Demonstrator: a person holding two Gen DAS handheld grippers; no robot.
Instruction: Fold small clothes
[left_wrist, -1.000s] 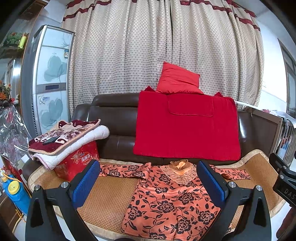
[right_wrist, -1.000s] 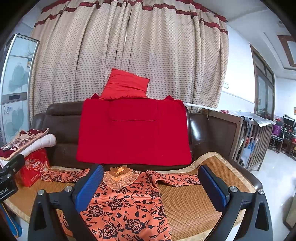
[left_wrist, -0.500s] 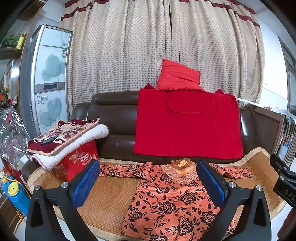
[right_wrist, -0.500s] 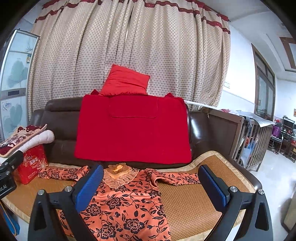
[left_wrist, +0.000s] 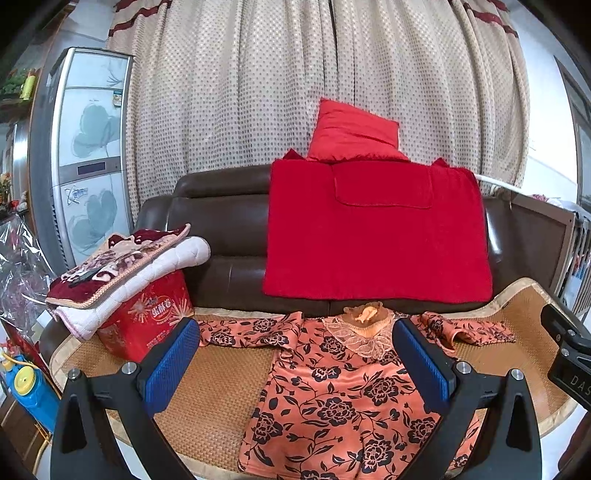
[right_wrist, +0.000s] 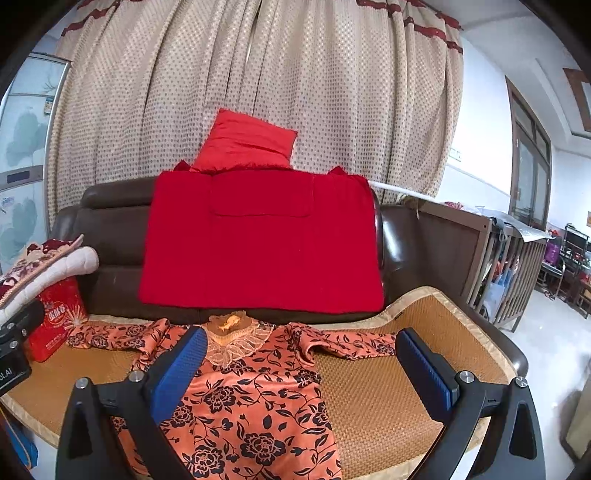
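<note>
One floral top (left_wrist: 332, 398) flat; two grippers (left_wrist: 295, 363) (right_wrist: 299, 365) agape.

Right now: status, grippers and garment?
Left gripper open, right gripper open, both empty. Floral top flat on mat, unfolded. Red box beside left sleeve.

A woven mat (left_wrist: 221, 384) covers the sofa seat, bearing the floral garment (left_wrist: 332, 398) and red box (left_wrist: 147, 321).

Floral blouse (left_wrist: 343, 398) between left gripper's fingers: smooth, slightly shiny cloth, lace collar (left_wrist: 364, 338). Woven mat (right_wrist: 376, 398) under right fingers: rough, matt. Sofa (left_wrist: 225, 236) beyond fingertips: glossy leather. Finger pads (right_wrist: 177, 369): ribbed blue rubber.
</note>
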